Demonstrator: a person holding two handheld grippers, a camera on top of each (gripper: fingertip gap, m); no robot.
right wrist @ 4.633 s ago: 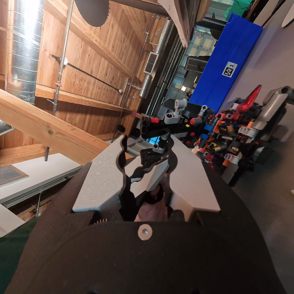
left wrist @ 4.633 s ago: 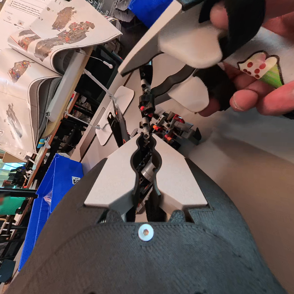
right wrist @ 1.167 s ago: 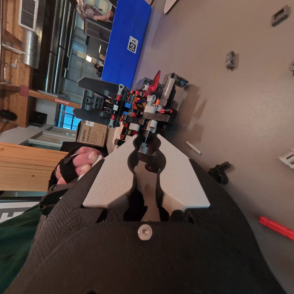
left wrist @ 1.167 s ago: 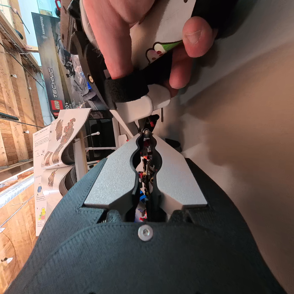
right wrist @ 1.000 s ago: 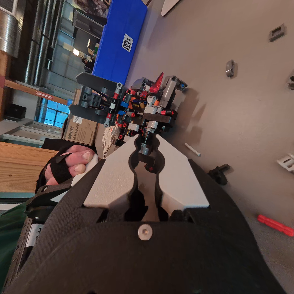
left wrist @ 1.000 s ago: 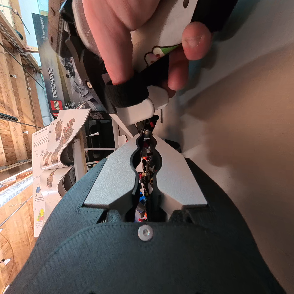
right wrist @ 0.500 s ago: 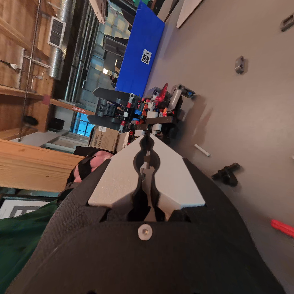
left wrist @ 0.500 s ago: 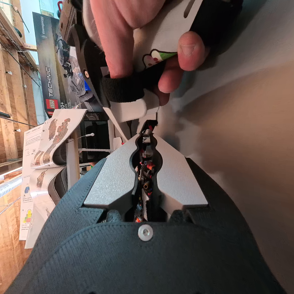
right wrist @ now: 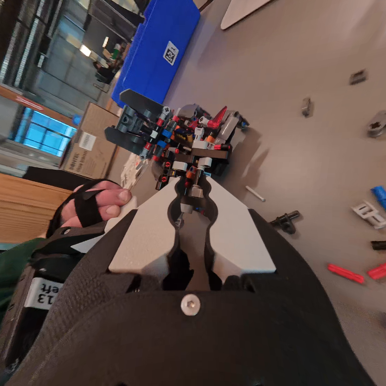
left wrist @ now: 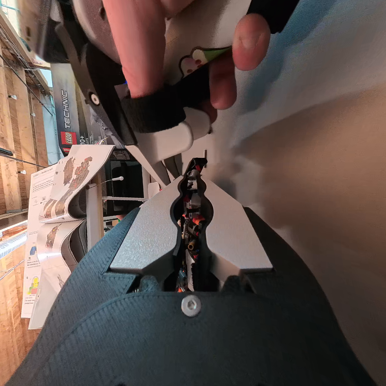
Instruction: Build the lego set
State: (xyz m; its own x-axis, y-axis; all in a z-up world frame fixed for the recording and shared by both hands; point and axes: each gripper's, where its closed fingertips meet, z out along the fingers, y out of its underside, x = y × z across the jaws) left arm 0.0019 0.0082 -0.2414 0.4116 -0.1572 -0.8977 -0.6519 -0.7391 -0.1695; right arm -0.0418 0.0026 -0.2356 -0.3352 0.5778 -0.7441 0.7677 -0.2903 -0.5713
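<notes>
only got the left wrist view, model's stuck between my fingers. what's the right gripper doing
Observer: The right gripper has its jaws apart around a grey-tipped axle sticking out of the lego model.
Operator: any loose parts near it
Observer: Yes, a red piece lies on the table beside it.
Operator: what's behind the model
Observer: A blue bin stands on the table.

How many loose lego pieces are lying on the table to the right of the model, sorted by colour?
Red pieces: 2
Black pieces: 2
Grey pieces: 3
White pieces: 2
Blue pieces: 1
Total: 10, counting those cut off at the picture's edge.
</notes>
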